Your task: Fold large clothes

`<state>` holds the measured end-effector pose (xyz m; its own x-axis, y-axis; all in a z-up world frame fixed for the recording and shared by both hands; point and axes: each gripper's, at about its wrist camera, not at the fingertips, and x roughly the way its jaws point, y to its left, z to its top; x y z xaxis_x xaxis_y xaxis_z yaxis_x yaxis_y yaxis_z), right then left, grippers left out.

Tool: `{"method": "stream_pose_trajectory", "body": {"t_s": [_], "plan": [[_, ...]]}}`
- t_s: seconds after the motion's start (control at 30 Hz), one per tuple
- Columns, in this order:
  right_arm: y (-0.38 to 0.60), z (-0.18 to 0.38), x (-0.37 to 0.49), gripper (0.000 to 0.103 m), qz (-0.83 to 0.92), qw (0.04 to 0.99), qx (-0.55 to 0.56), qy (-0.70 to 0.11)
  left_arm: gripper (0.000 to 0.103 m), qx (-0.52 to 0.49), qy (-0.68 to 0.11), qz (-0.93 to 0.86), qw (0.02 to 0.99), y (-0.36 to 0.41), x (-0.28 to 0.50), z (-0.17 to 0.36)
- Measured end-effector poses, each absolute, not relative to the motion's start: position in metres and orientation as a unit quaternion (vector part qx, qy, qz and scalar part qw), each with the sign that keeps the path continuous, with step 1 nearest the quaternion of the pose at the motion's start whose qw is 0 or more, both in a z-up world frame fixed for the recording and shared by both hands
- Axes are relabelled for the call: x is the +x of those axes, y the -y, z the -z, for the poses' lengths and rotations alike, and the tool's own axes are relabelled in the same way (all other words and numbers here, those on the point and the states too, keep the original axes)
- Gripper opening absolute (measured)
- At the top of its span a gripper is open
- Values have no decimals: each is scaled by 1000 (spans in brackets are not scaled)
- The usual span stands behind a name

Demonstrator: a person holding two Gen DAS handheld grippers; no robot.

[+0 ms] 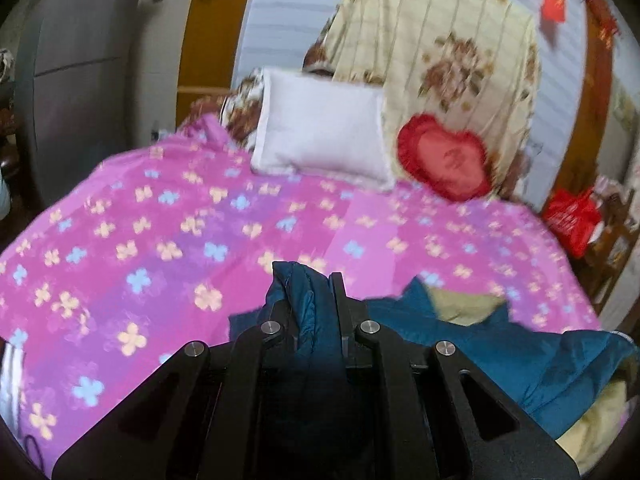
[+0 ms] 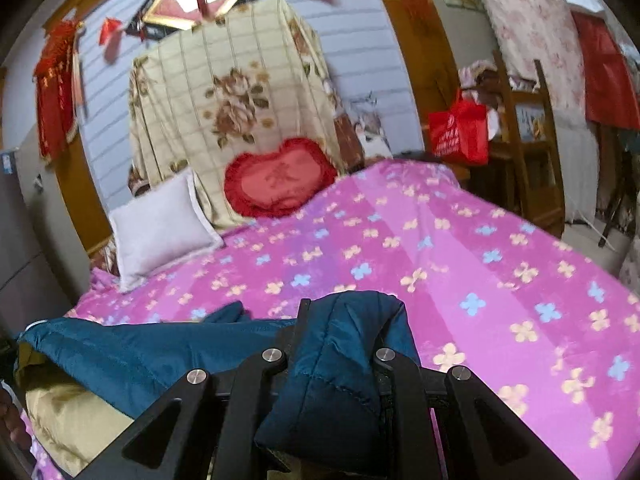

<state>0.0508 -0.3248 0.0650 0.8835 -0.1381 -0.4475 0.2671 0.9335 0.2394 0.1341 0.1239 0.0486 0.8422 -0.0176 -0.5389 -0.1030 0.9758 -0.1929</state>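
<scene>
A large teal quilted jacket (image 1: 520,352) with a pale gold lining (image 1: 464,304) hangs above the pink flowered bedspread (image 1: 160,240). My left gripper (image 1: 308,292) is shut on a bunched fold of the jacket, which stands up between its fingers. In the right wrist view the jacket (image 2: 140,356) stretches to the left, its gold lining (image 2: 68,420) showing at lower left. My right gripper (image 2: 348,320) is shut on another bunch of the teal fabric, which covers its tips. Both grippers hold the jacket lifted a little over the bed (image 2: 480,280).
A white pillow (image 1: 320,136) and a red heart cushion (image 1: 444,156) lie at the head of the bed, against a cream flowered cover (image 1: 440,40). A red bag (image 2: 460,128) and a wooden chair (image 2: 528,140) stand beside the bed on the right.
</scene>
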Motion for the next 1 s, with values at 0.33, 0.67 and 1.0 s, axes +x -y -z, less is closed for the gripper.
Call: {"method": "stream_pose_trajectory", "body": {"t_s": [0.33, 0.67, 1.0], "plan": [[328, -6, 107, 16, 110, 934, 135, -313, 15, -99, -351, -20, 931, -110, 169, 19], [339, -6, 98, 29, 94, 916, 205, -331, 37, -144, -373, 35, 916, -125, 171, 13], [351, -39, 53, 83, 50, 919, 308, -239, 84, -177, -244, 34, 953, -148, 131, -44]]}}
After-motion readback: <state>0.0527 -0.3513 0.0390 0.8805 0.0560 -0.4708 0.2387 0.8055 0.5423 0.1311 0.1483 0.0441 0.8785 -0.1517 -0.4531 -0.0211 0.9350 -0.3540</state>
